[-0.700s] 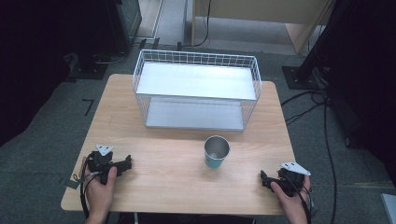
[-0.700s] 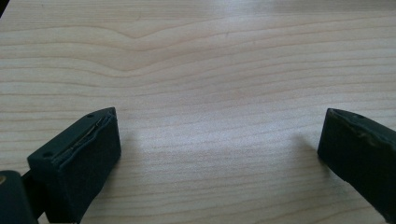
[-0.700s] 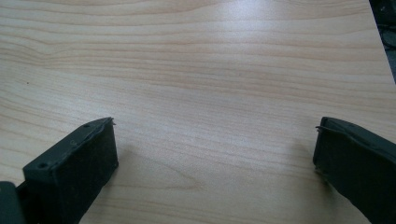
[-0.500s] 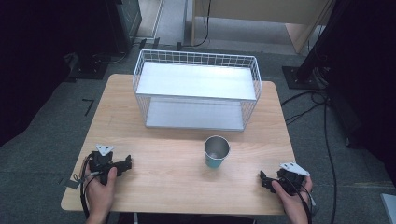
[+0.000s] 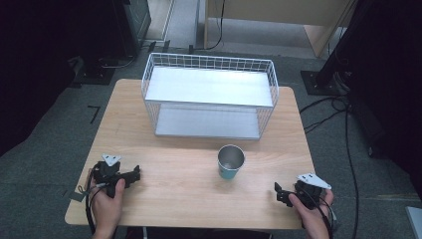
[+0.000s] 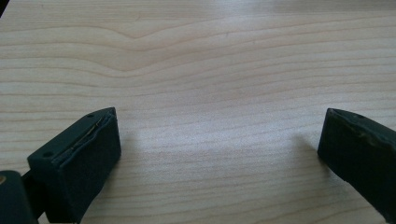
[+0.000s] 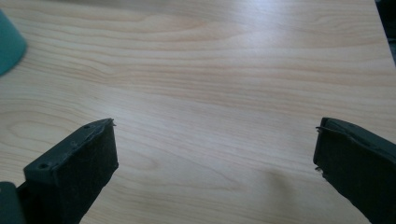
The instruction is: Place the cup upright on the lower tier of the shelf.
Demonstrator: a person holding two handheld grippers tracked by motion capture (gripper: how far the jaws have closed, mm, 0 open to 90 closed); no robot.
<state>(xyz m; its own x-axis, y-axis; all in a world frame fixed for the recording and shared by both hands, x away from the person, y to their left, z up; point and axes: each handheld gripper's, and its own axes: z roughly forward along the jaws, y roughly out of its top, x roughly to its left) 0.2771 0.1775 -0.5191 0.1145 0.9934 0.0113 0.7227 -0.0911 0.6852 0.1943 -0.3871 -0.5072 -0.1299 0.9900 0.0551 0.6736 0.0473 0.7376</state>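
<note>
A teal cup with a metal inside (image 5: pixel 231 162) stands upright on the wooden table (image 5: pixel 199 199), in front of a white wire basket (image 5: pixel 209 97). My left gripper (image 5: pixel 133 175) rests on the table near the front left, held by a hand, and it is open. In the left gripper view the jaws stand wide apart over bare wood, left gripper (image 6: pixel 219 140). At the front right, my right gripper (image 5: pixel 279 191) lies in the other hand, open too. Its own view has the right gripper (image 7: pixel 215 144) over bare wood, with the cup's teal edge (image 7: pixel 8 44) at the upper left.
The wire basket has a flat white shelf on top and a white floor below, and takes up the back middle of the table. Cables (image 5: pixel 343 149) run over the grey floor to the right. Dark stands (image 5: pixel 328 74) rise beside the table's back corners.
</note>
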